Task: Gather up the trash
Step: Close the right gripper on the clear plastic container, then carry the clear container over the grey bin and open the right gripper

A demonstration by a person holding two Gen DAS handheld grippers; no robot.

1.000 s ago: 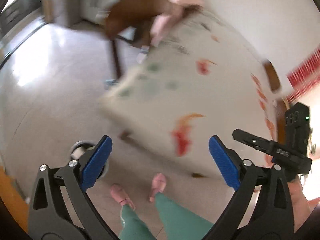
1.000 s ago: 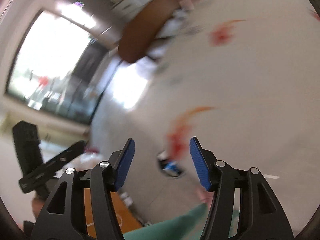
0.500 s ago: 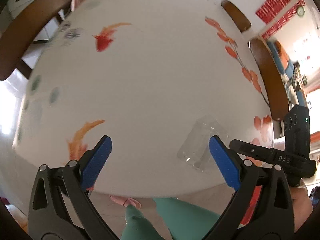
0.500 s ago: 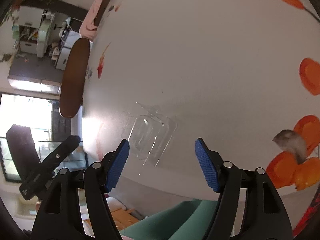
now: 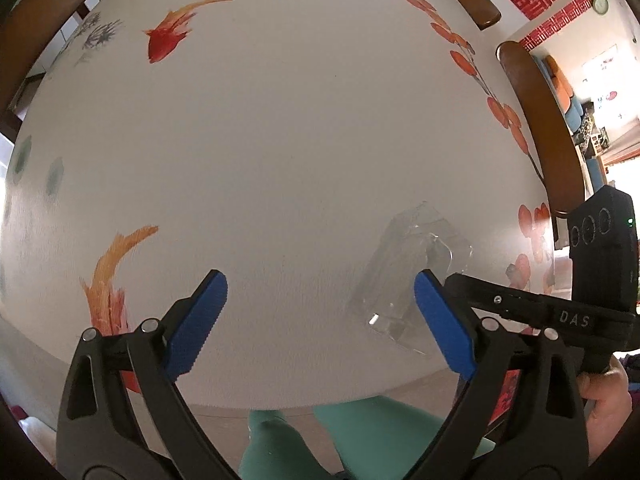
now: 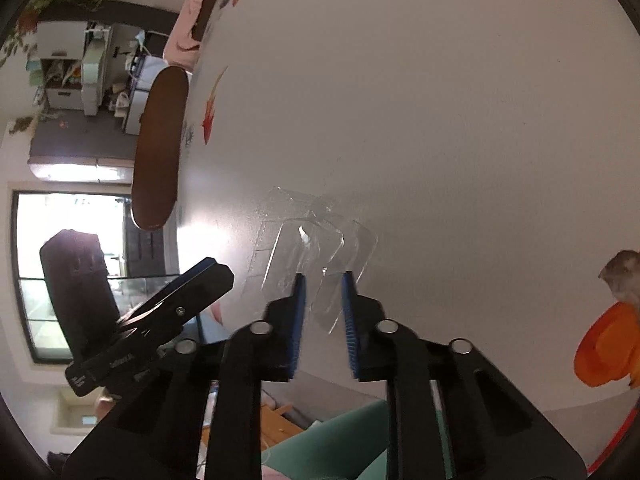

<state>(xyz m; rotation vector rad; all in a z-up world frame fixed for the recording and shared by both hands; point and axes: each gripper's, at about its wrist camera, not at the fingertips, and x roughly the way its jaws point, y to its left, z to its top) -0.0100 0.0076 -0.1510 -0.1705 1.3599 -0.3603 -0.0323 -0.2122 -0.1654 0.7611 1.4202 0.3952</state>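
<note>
**Right tongs closing on a clear plastic package at the table's edge**

A person in green trousers (image 5: 360,432) is standing at a table covered with a white cloth (image 5: 300,140) that is printed with red and orange fish and sprays of orange leaves. The person is holding a pair of tongs in each hand, and both are pointing down at the cloth.

The one piece of trash is a clear plastic package (image 6: 316,256), an empty moulded shell, lying flat on the cloth near the edge closest to the person. It is hard to make out against the white, showing mostly as glints and faint outlines.

The right tongs (image 6: 323,312) are drawing their blue pads in on the near edge of that package. A flap of the clear plastic is sitting between the pads, and the gap is narrow; I cannot tell whether the pads are pressing on it yet.

The left tongs (image 5: 320,320) are hanging wide open above bare cloth, with nothing between the pads. In the left view the package (image 5: 404,276) is lying just inside the right-hand pad, not touched by it.

Dark wooden chair backs (image 5: 540,132) are standing around the far side of the table, and one is draped with a pink cloth (image 6: 188,28).
</note>
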